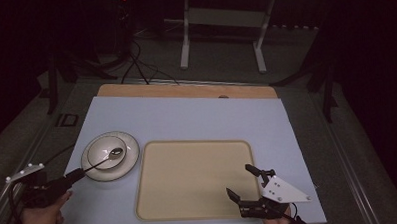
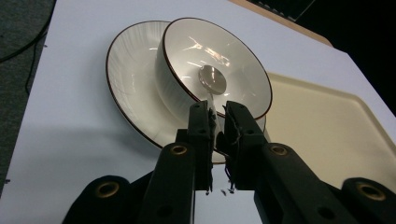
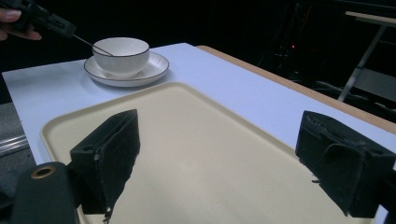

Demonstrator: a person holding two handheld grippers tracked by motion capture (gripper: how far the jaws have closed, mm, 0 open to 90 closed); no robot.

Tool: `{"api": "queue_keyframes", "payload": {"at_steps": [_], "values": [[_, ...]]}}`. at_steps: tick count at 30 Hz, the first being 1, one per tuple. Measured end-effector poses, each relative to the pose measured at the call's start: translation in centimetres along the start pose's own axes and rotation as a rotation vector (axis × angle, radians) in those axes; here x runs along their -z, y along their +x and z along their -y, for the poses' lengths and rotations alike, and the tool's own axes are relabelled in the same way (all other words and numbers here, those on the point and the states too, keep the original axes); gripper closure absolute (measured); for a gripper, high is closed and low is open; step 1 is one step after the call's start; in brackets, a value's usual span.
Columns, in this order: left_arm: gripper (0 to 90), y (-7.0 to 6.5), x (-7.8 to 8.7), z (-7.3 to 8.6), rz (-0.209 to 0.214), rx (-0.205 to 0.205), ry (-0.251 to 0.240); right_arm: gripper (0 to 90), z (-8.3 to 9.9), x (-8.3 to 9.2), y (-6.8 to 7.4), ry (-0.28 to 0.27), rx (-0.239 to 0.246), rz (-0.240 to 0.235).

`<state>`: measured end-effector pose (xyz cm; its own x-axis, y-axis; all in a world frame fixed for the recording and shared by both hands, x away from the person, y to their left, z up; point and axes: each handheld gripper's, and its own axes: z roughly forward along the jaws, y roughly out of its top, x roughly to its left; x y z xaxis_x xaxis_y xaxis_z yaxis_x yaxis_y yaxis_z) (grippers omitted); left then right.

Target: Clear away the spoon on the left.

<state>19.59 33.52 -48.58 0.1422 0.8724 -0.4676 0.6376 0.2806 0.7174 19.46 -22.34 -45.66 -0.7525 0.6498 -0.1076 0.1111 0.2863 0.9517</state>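
Note:
A white bowl (image 1: 101,145) with a dark rim stands on a matching plate (image 1: 131,161) at the left of the pale blue mat. A metal spoon (image 1: 115,153) lies in the bowl, its handle sticking out over the rim toward the lower left. My left gripper (image 1: 80,172) is shut on the end of that handle. In the left gripper view the two jaws pinch the thin handle (image 2: 211,103), with the spoon (image 2: 212,78) resting in the bowl (image 2: 233,56). My right gripper (image 1: 238,179) hovers open over the lower right corner of the beige tray (image 1: 194,177), nothing between its pads (image 3: 112,149).
The tray (image 3: 196,135) lies bare in the middle of the mat (image 1: 186,117), right of the plate (image 3: 154,65). A wooden table edge (image 1: 185,90) runs along the back. Beyond it stands a white desk frame (image 1: 223,21) on a dark floor with cables.

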Motion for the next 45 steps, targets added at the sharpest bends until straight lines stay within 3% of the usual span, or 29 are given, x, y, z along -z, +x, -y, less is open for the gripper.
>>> {"api": "queue_keyframes", "payload": {"at_steps": [5,15,28,36,45], "values": [[82.9,-0.4,0.1,0.0,-0.021,-0.025,-0.008,13.9,0.0,0.0,0.0,0.000,0.000,0.001],[84.2,-0.7,0.4,-0.1,-0.047,-0.036,-0.026,13.9,0.0,0.0,0.0,0.000,0.002,0.004],[89.1,-0.8,1.6,-0.8,-0.040,-0.047,-0.059,14.0,0.0,0.0,-0.1,0.001,-0.003,0.008],[89.3,-1.0,3.2,-2.3,-0.048,-0.074,-0.082,14.0,0.0,0.1,-0.2,-0.005,-0.007,0.010],[89.3,-1.5,4.5,-4.6,-0.013,-0.119,-0.061,14.0,0.0,0.0,-0.2,-0.006,-0.002,0.011]]}}
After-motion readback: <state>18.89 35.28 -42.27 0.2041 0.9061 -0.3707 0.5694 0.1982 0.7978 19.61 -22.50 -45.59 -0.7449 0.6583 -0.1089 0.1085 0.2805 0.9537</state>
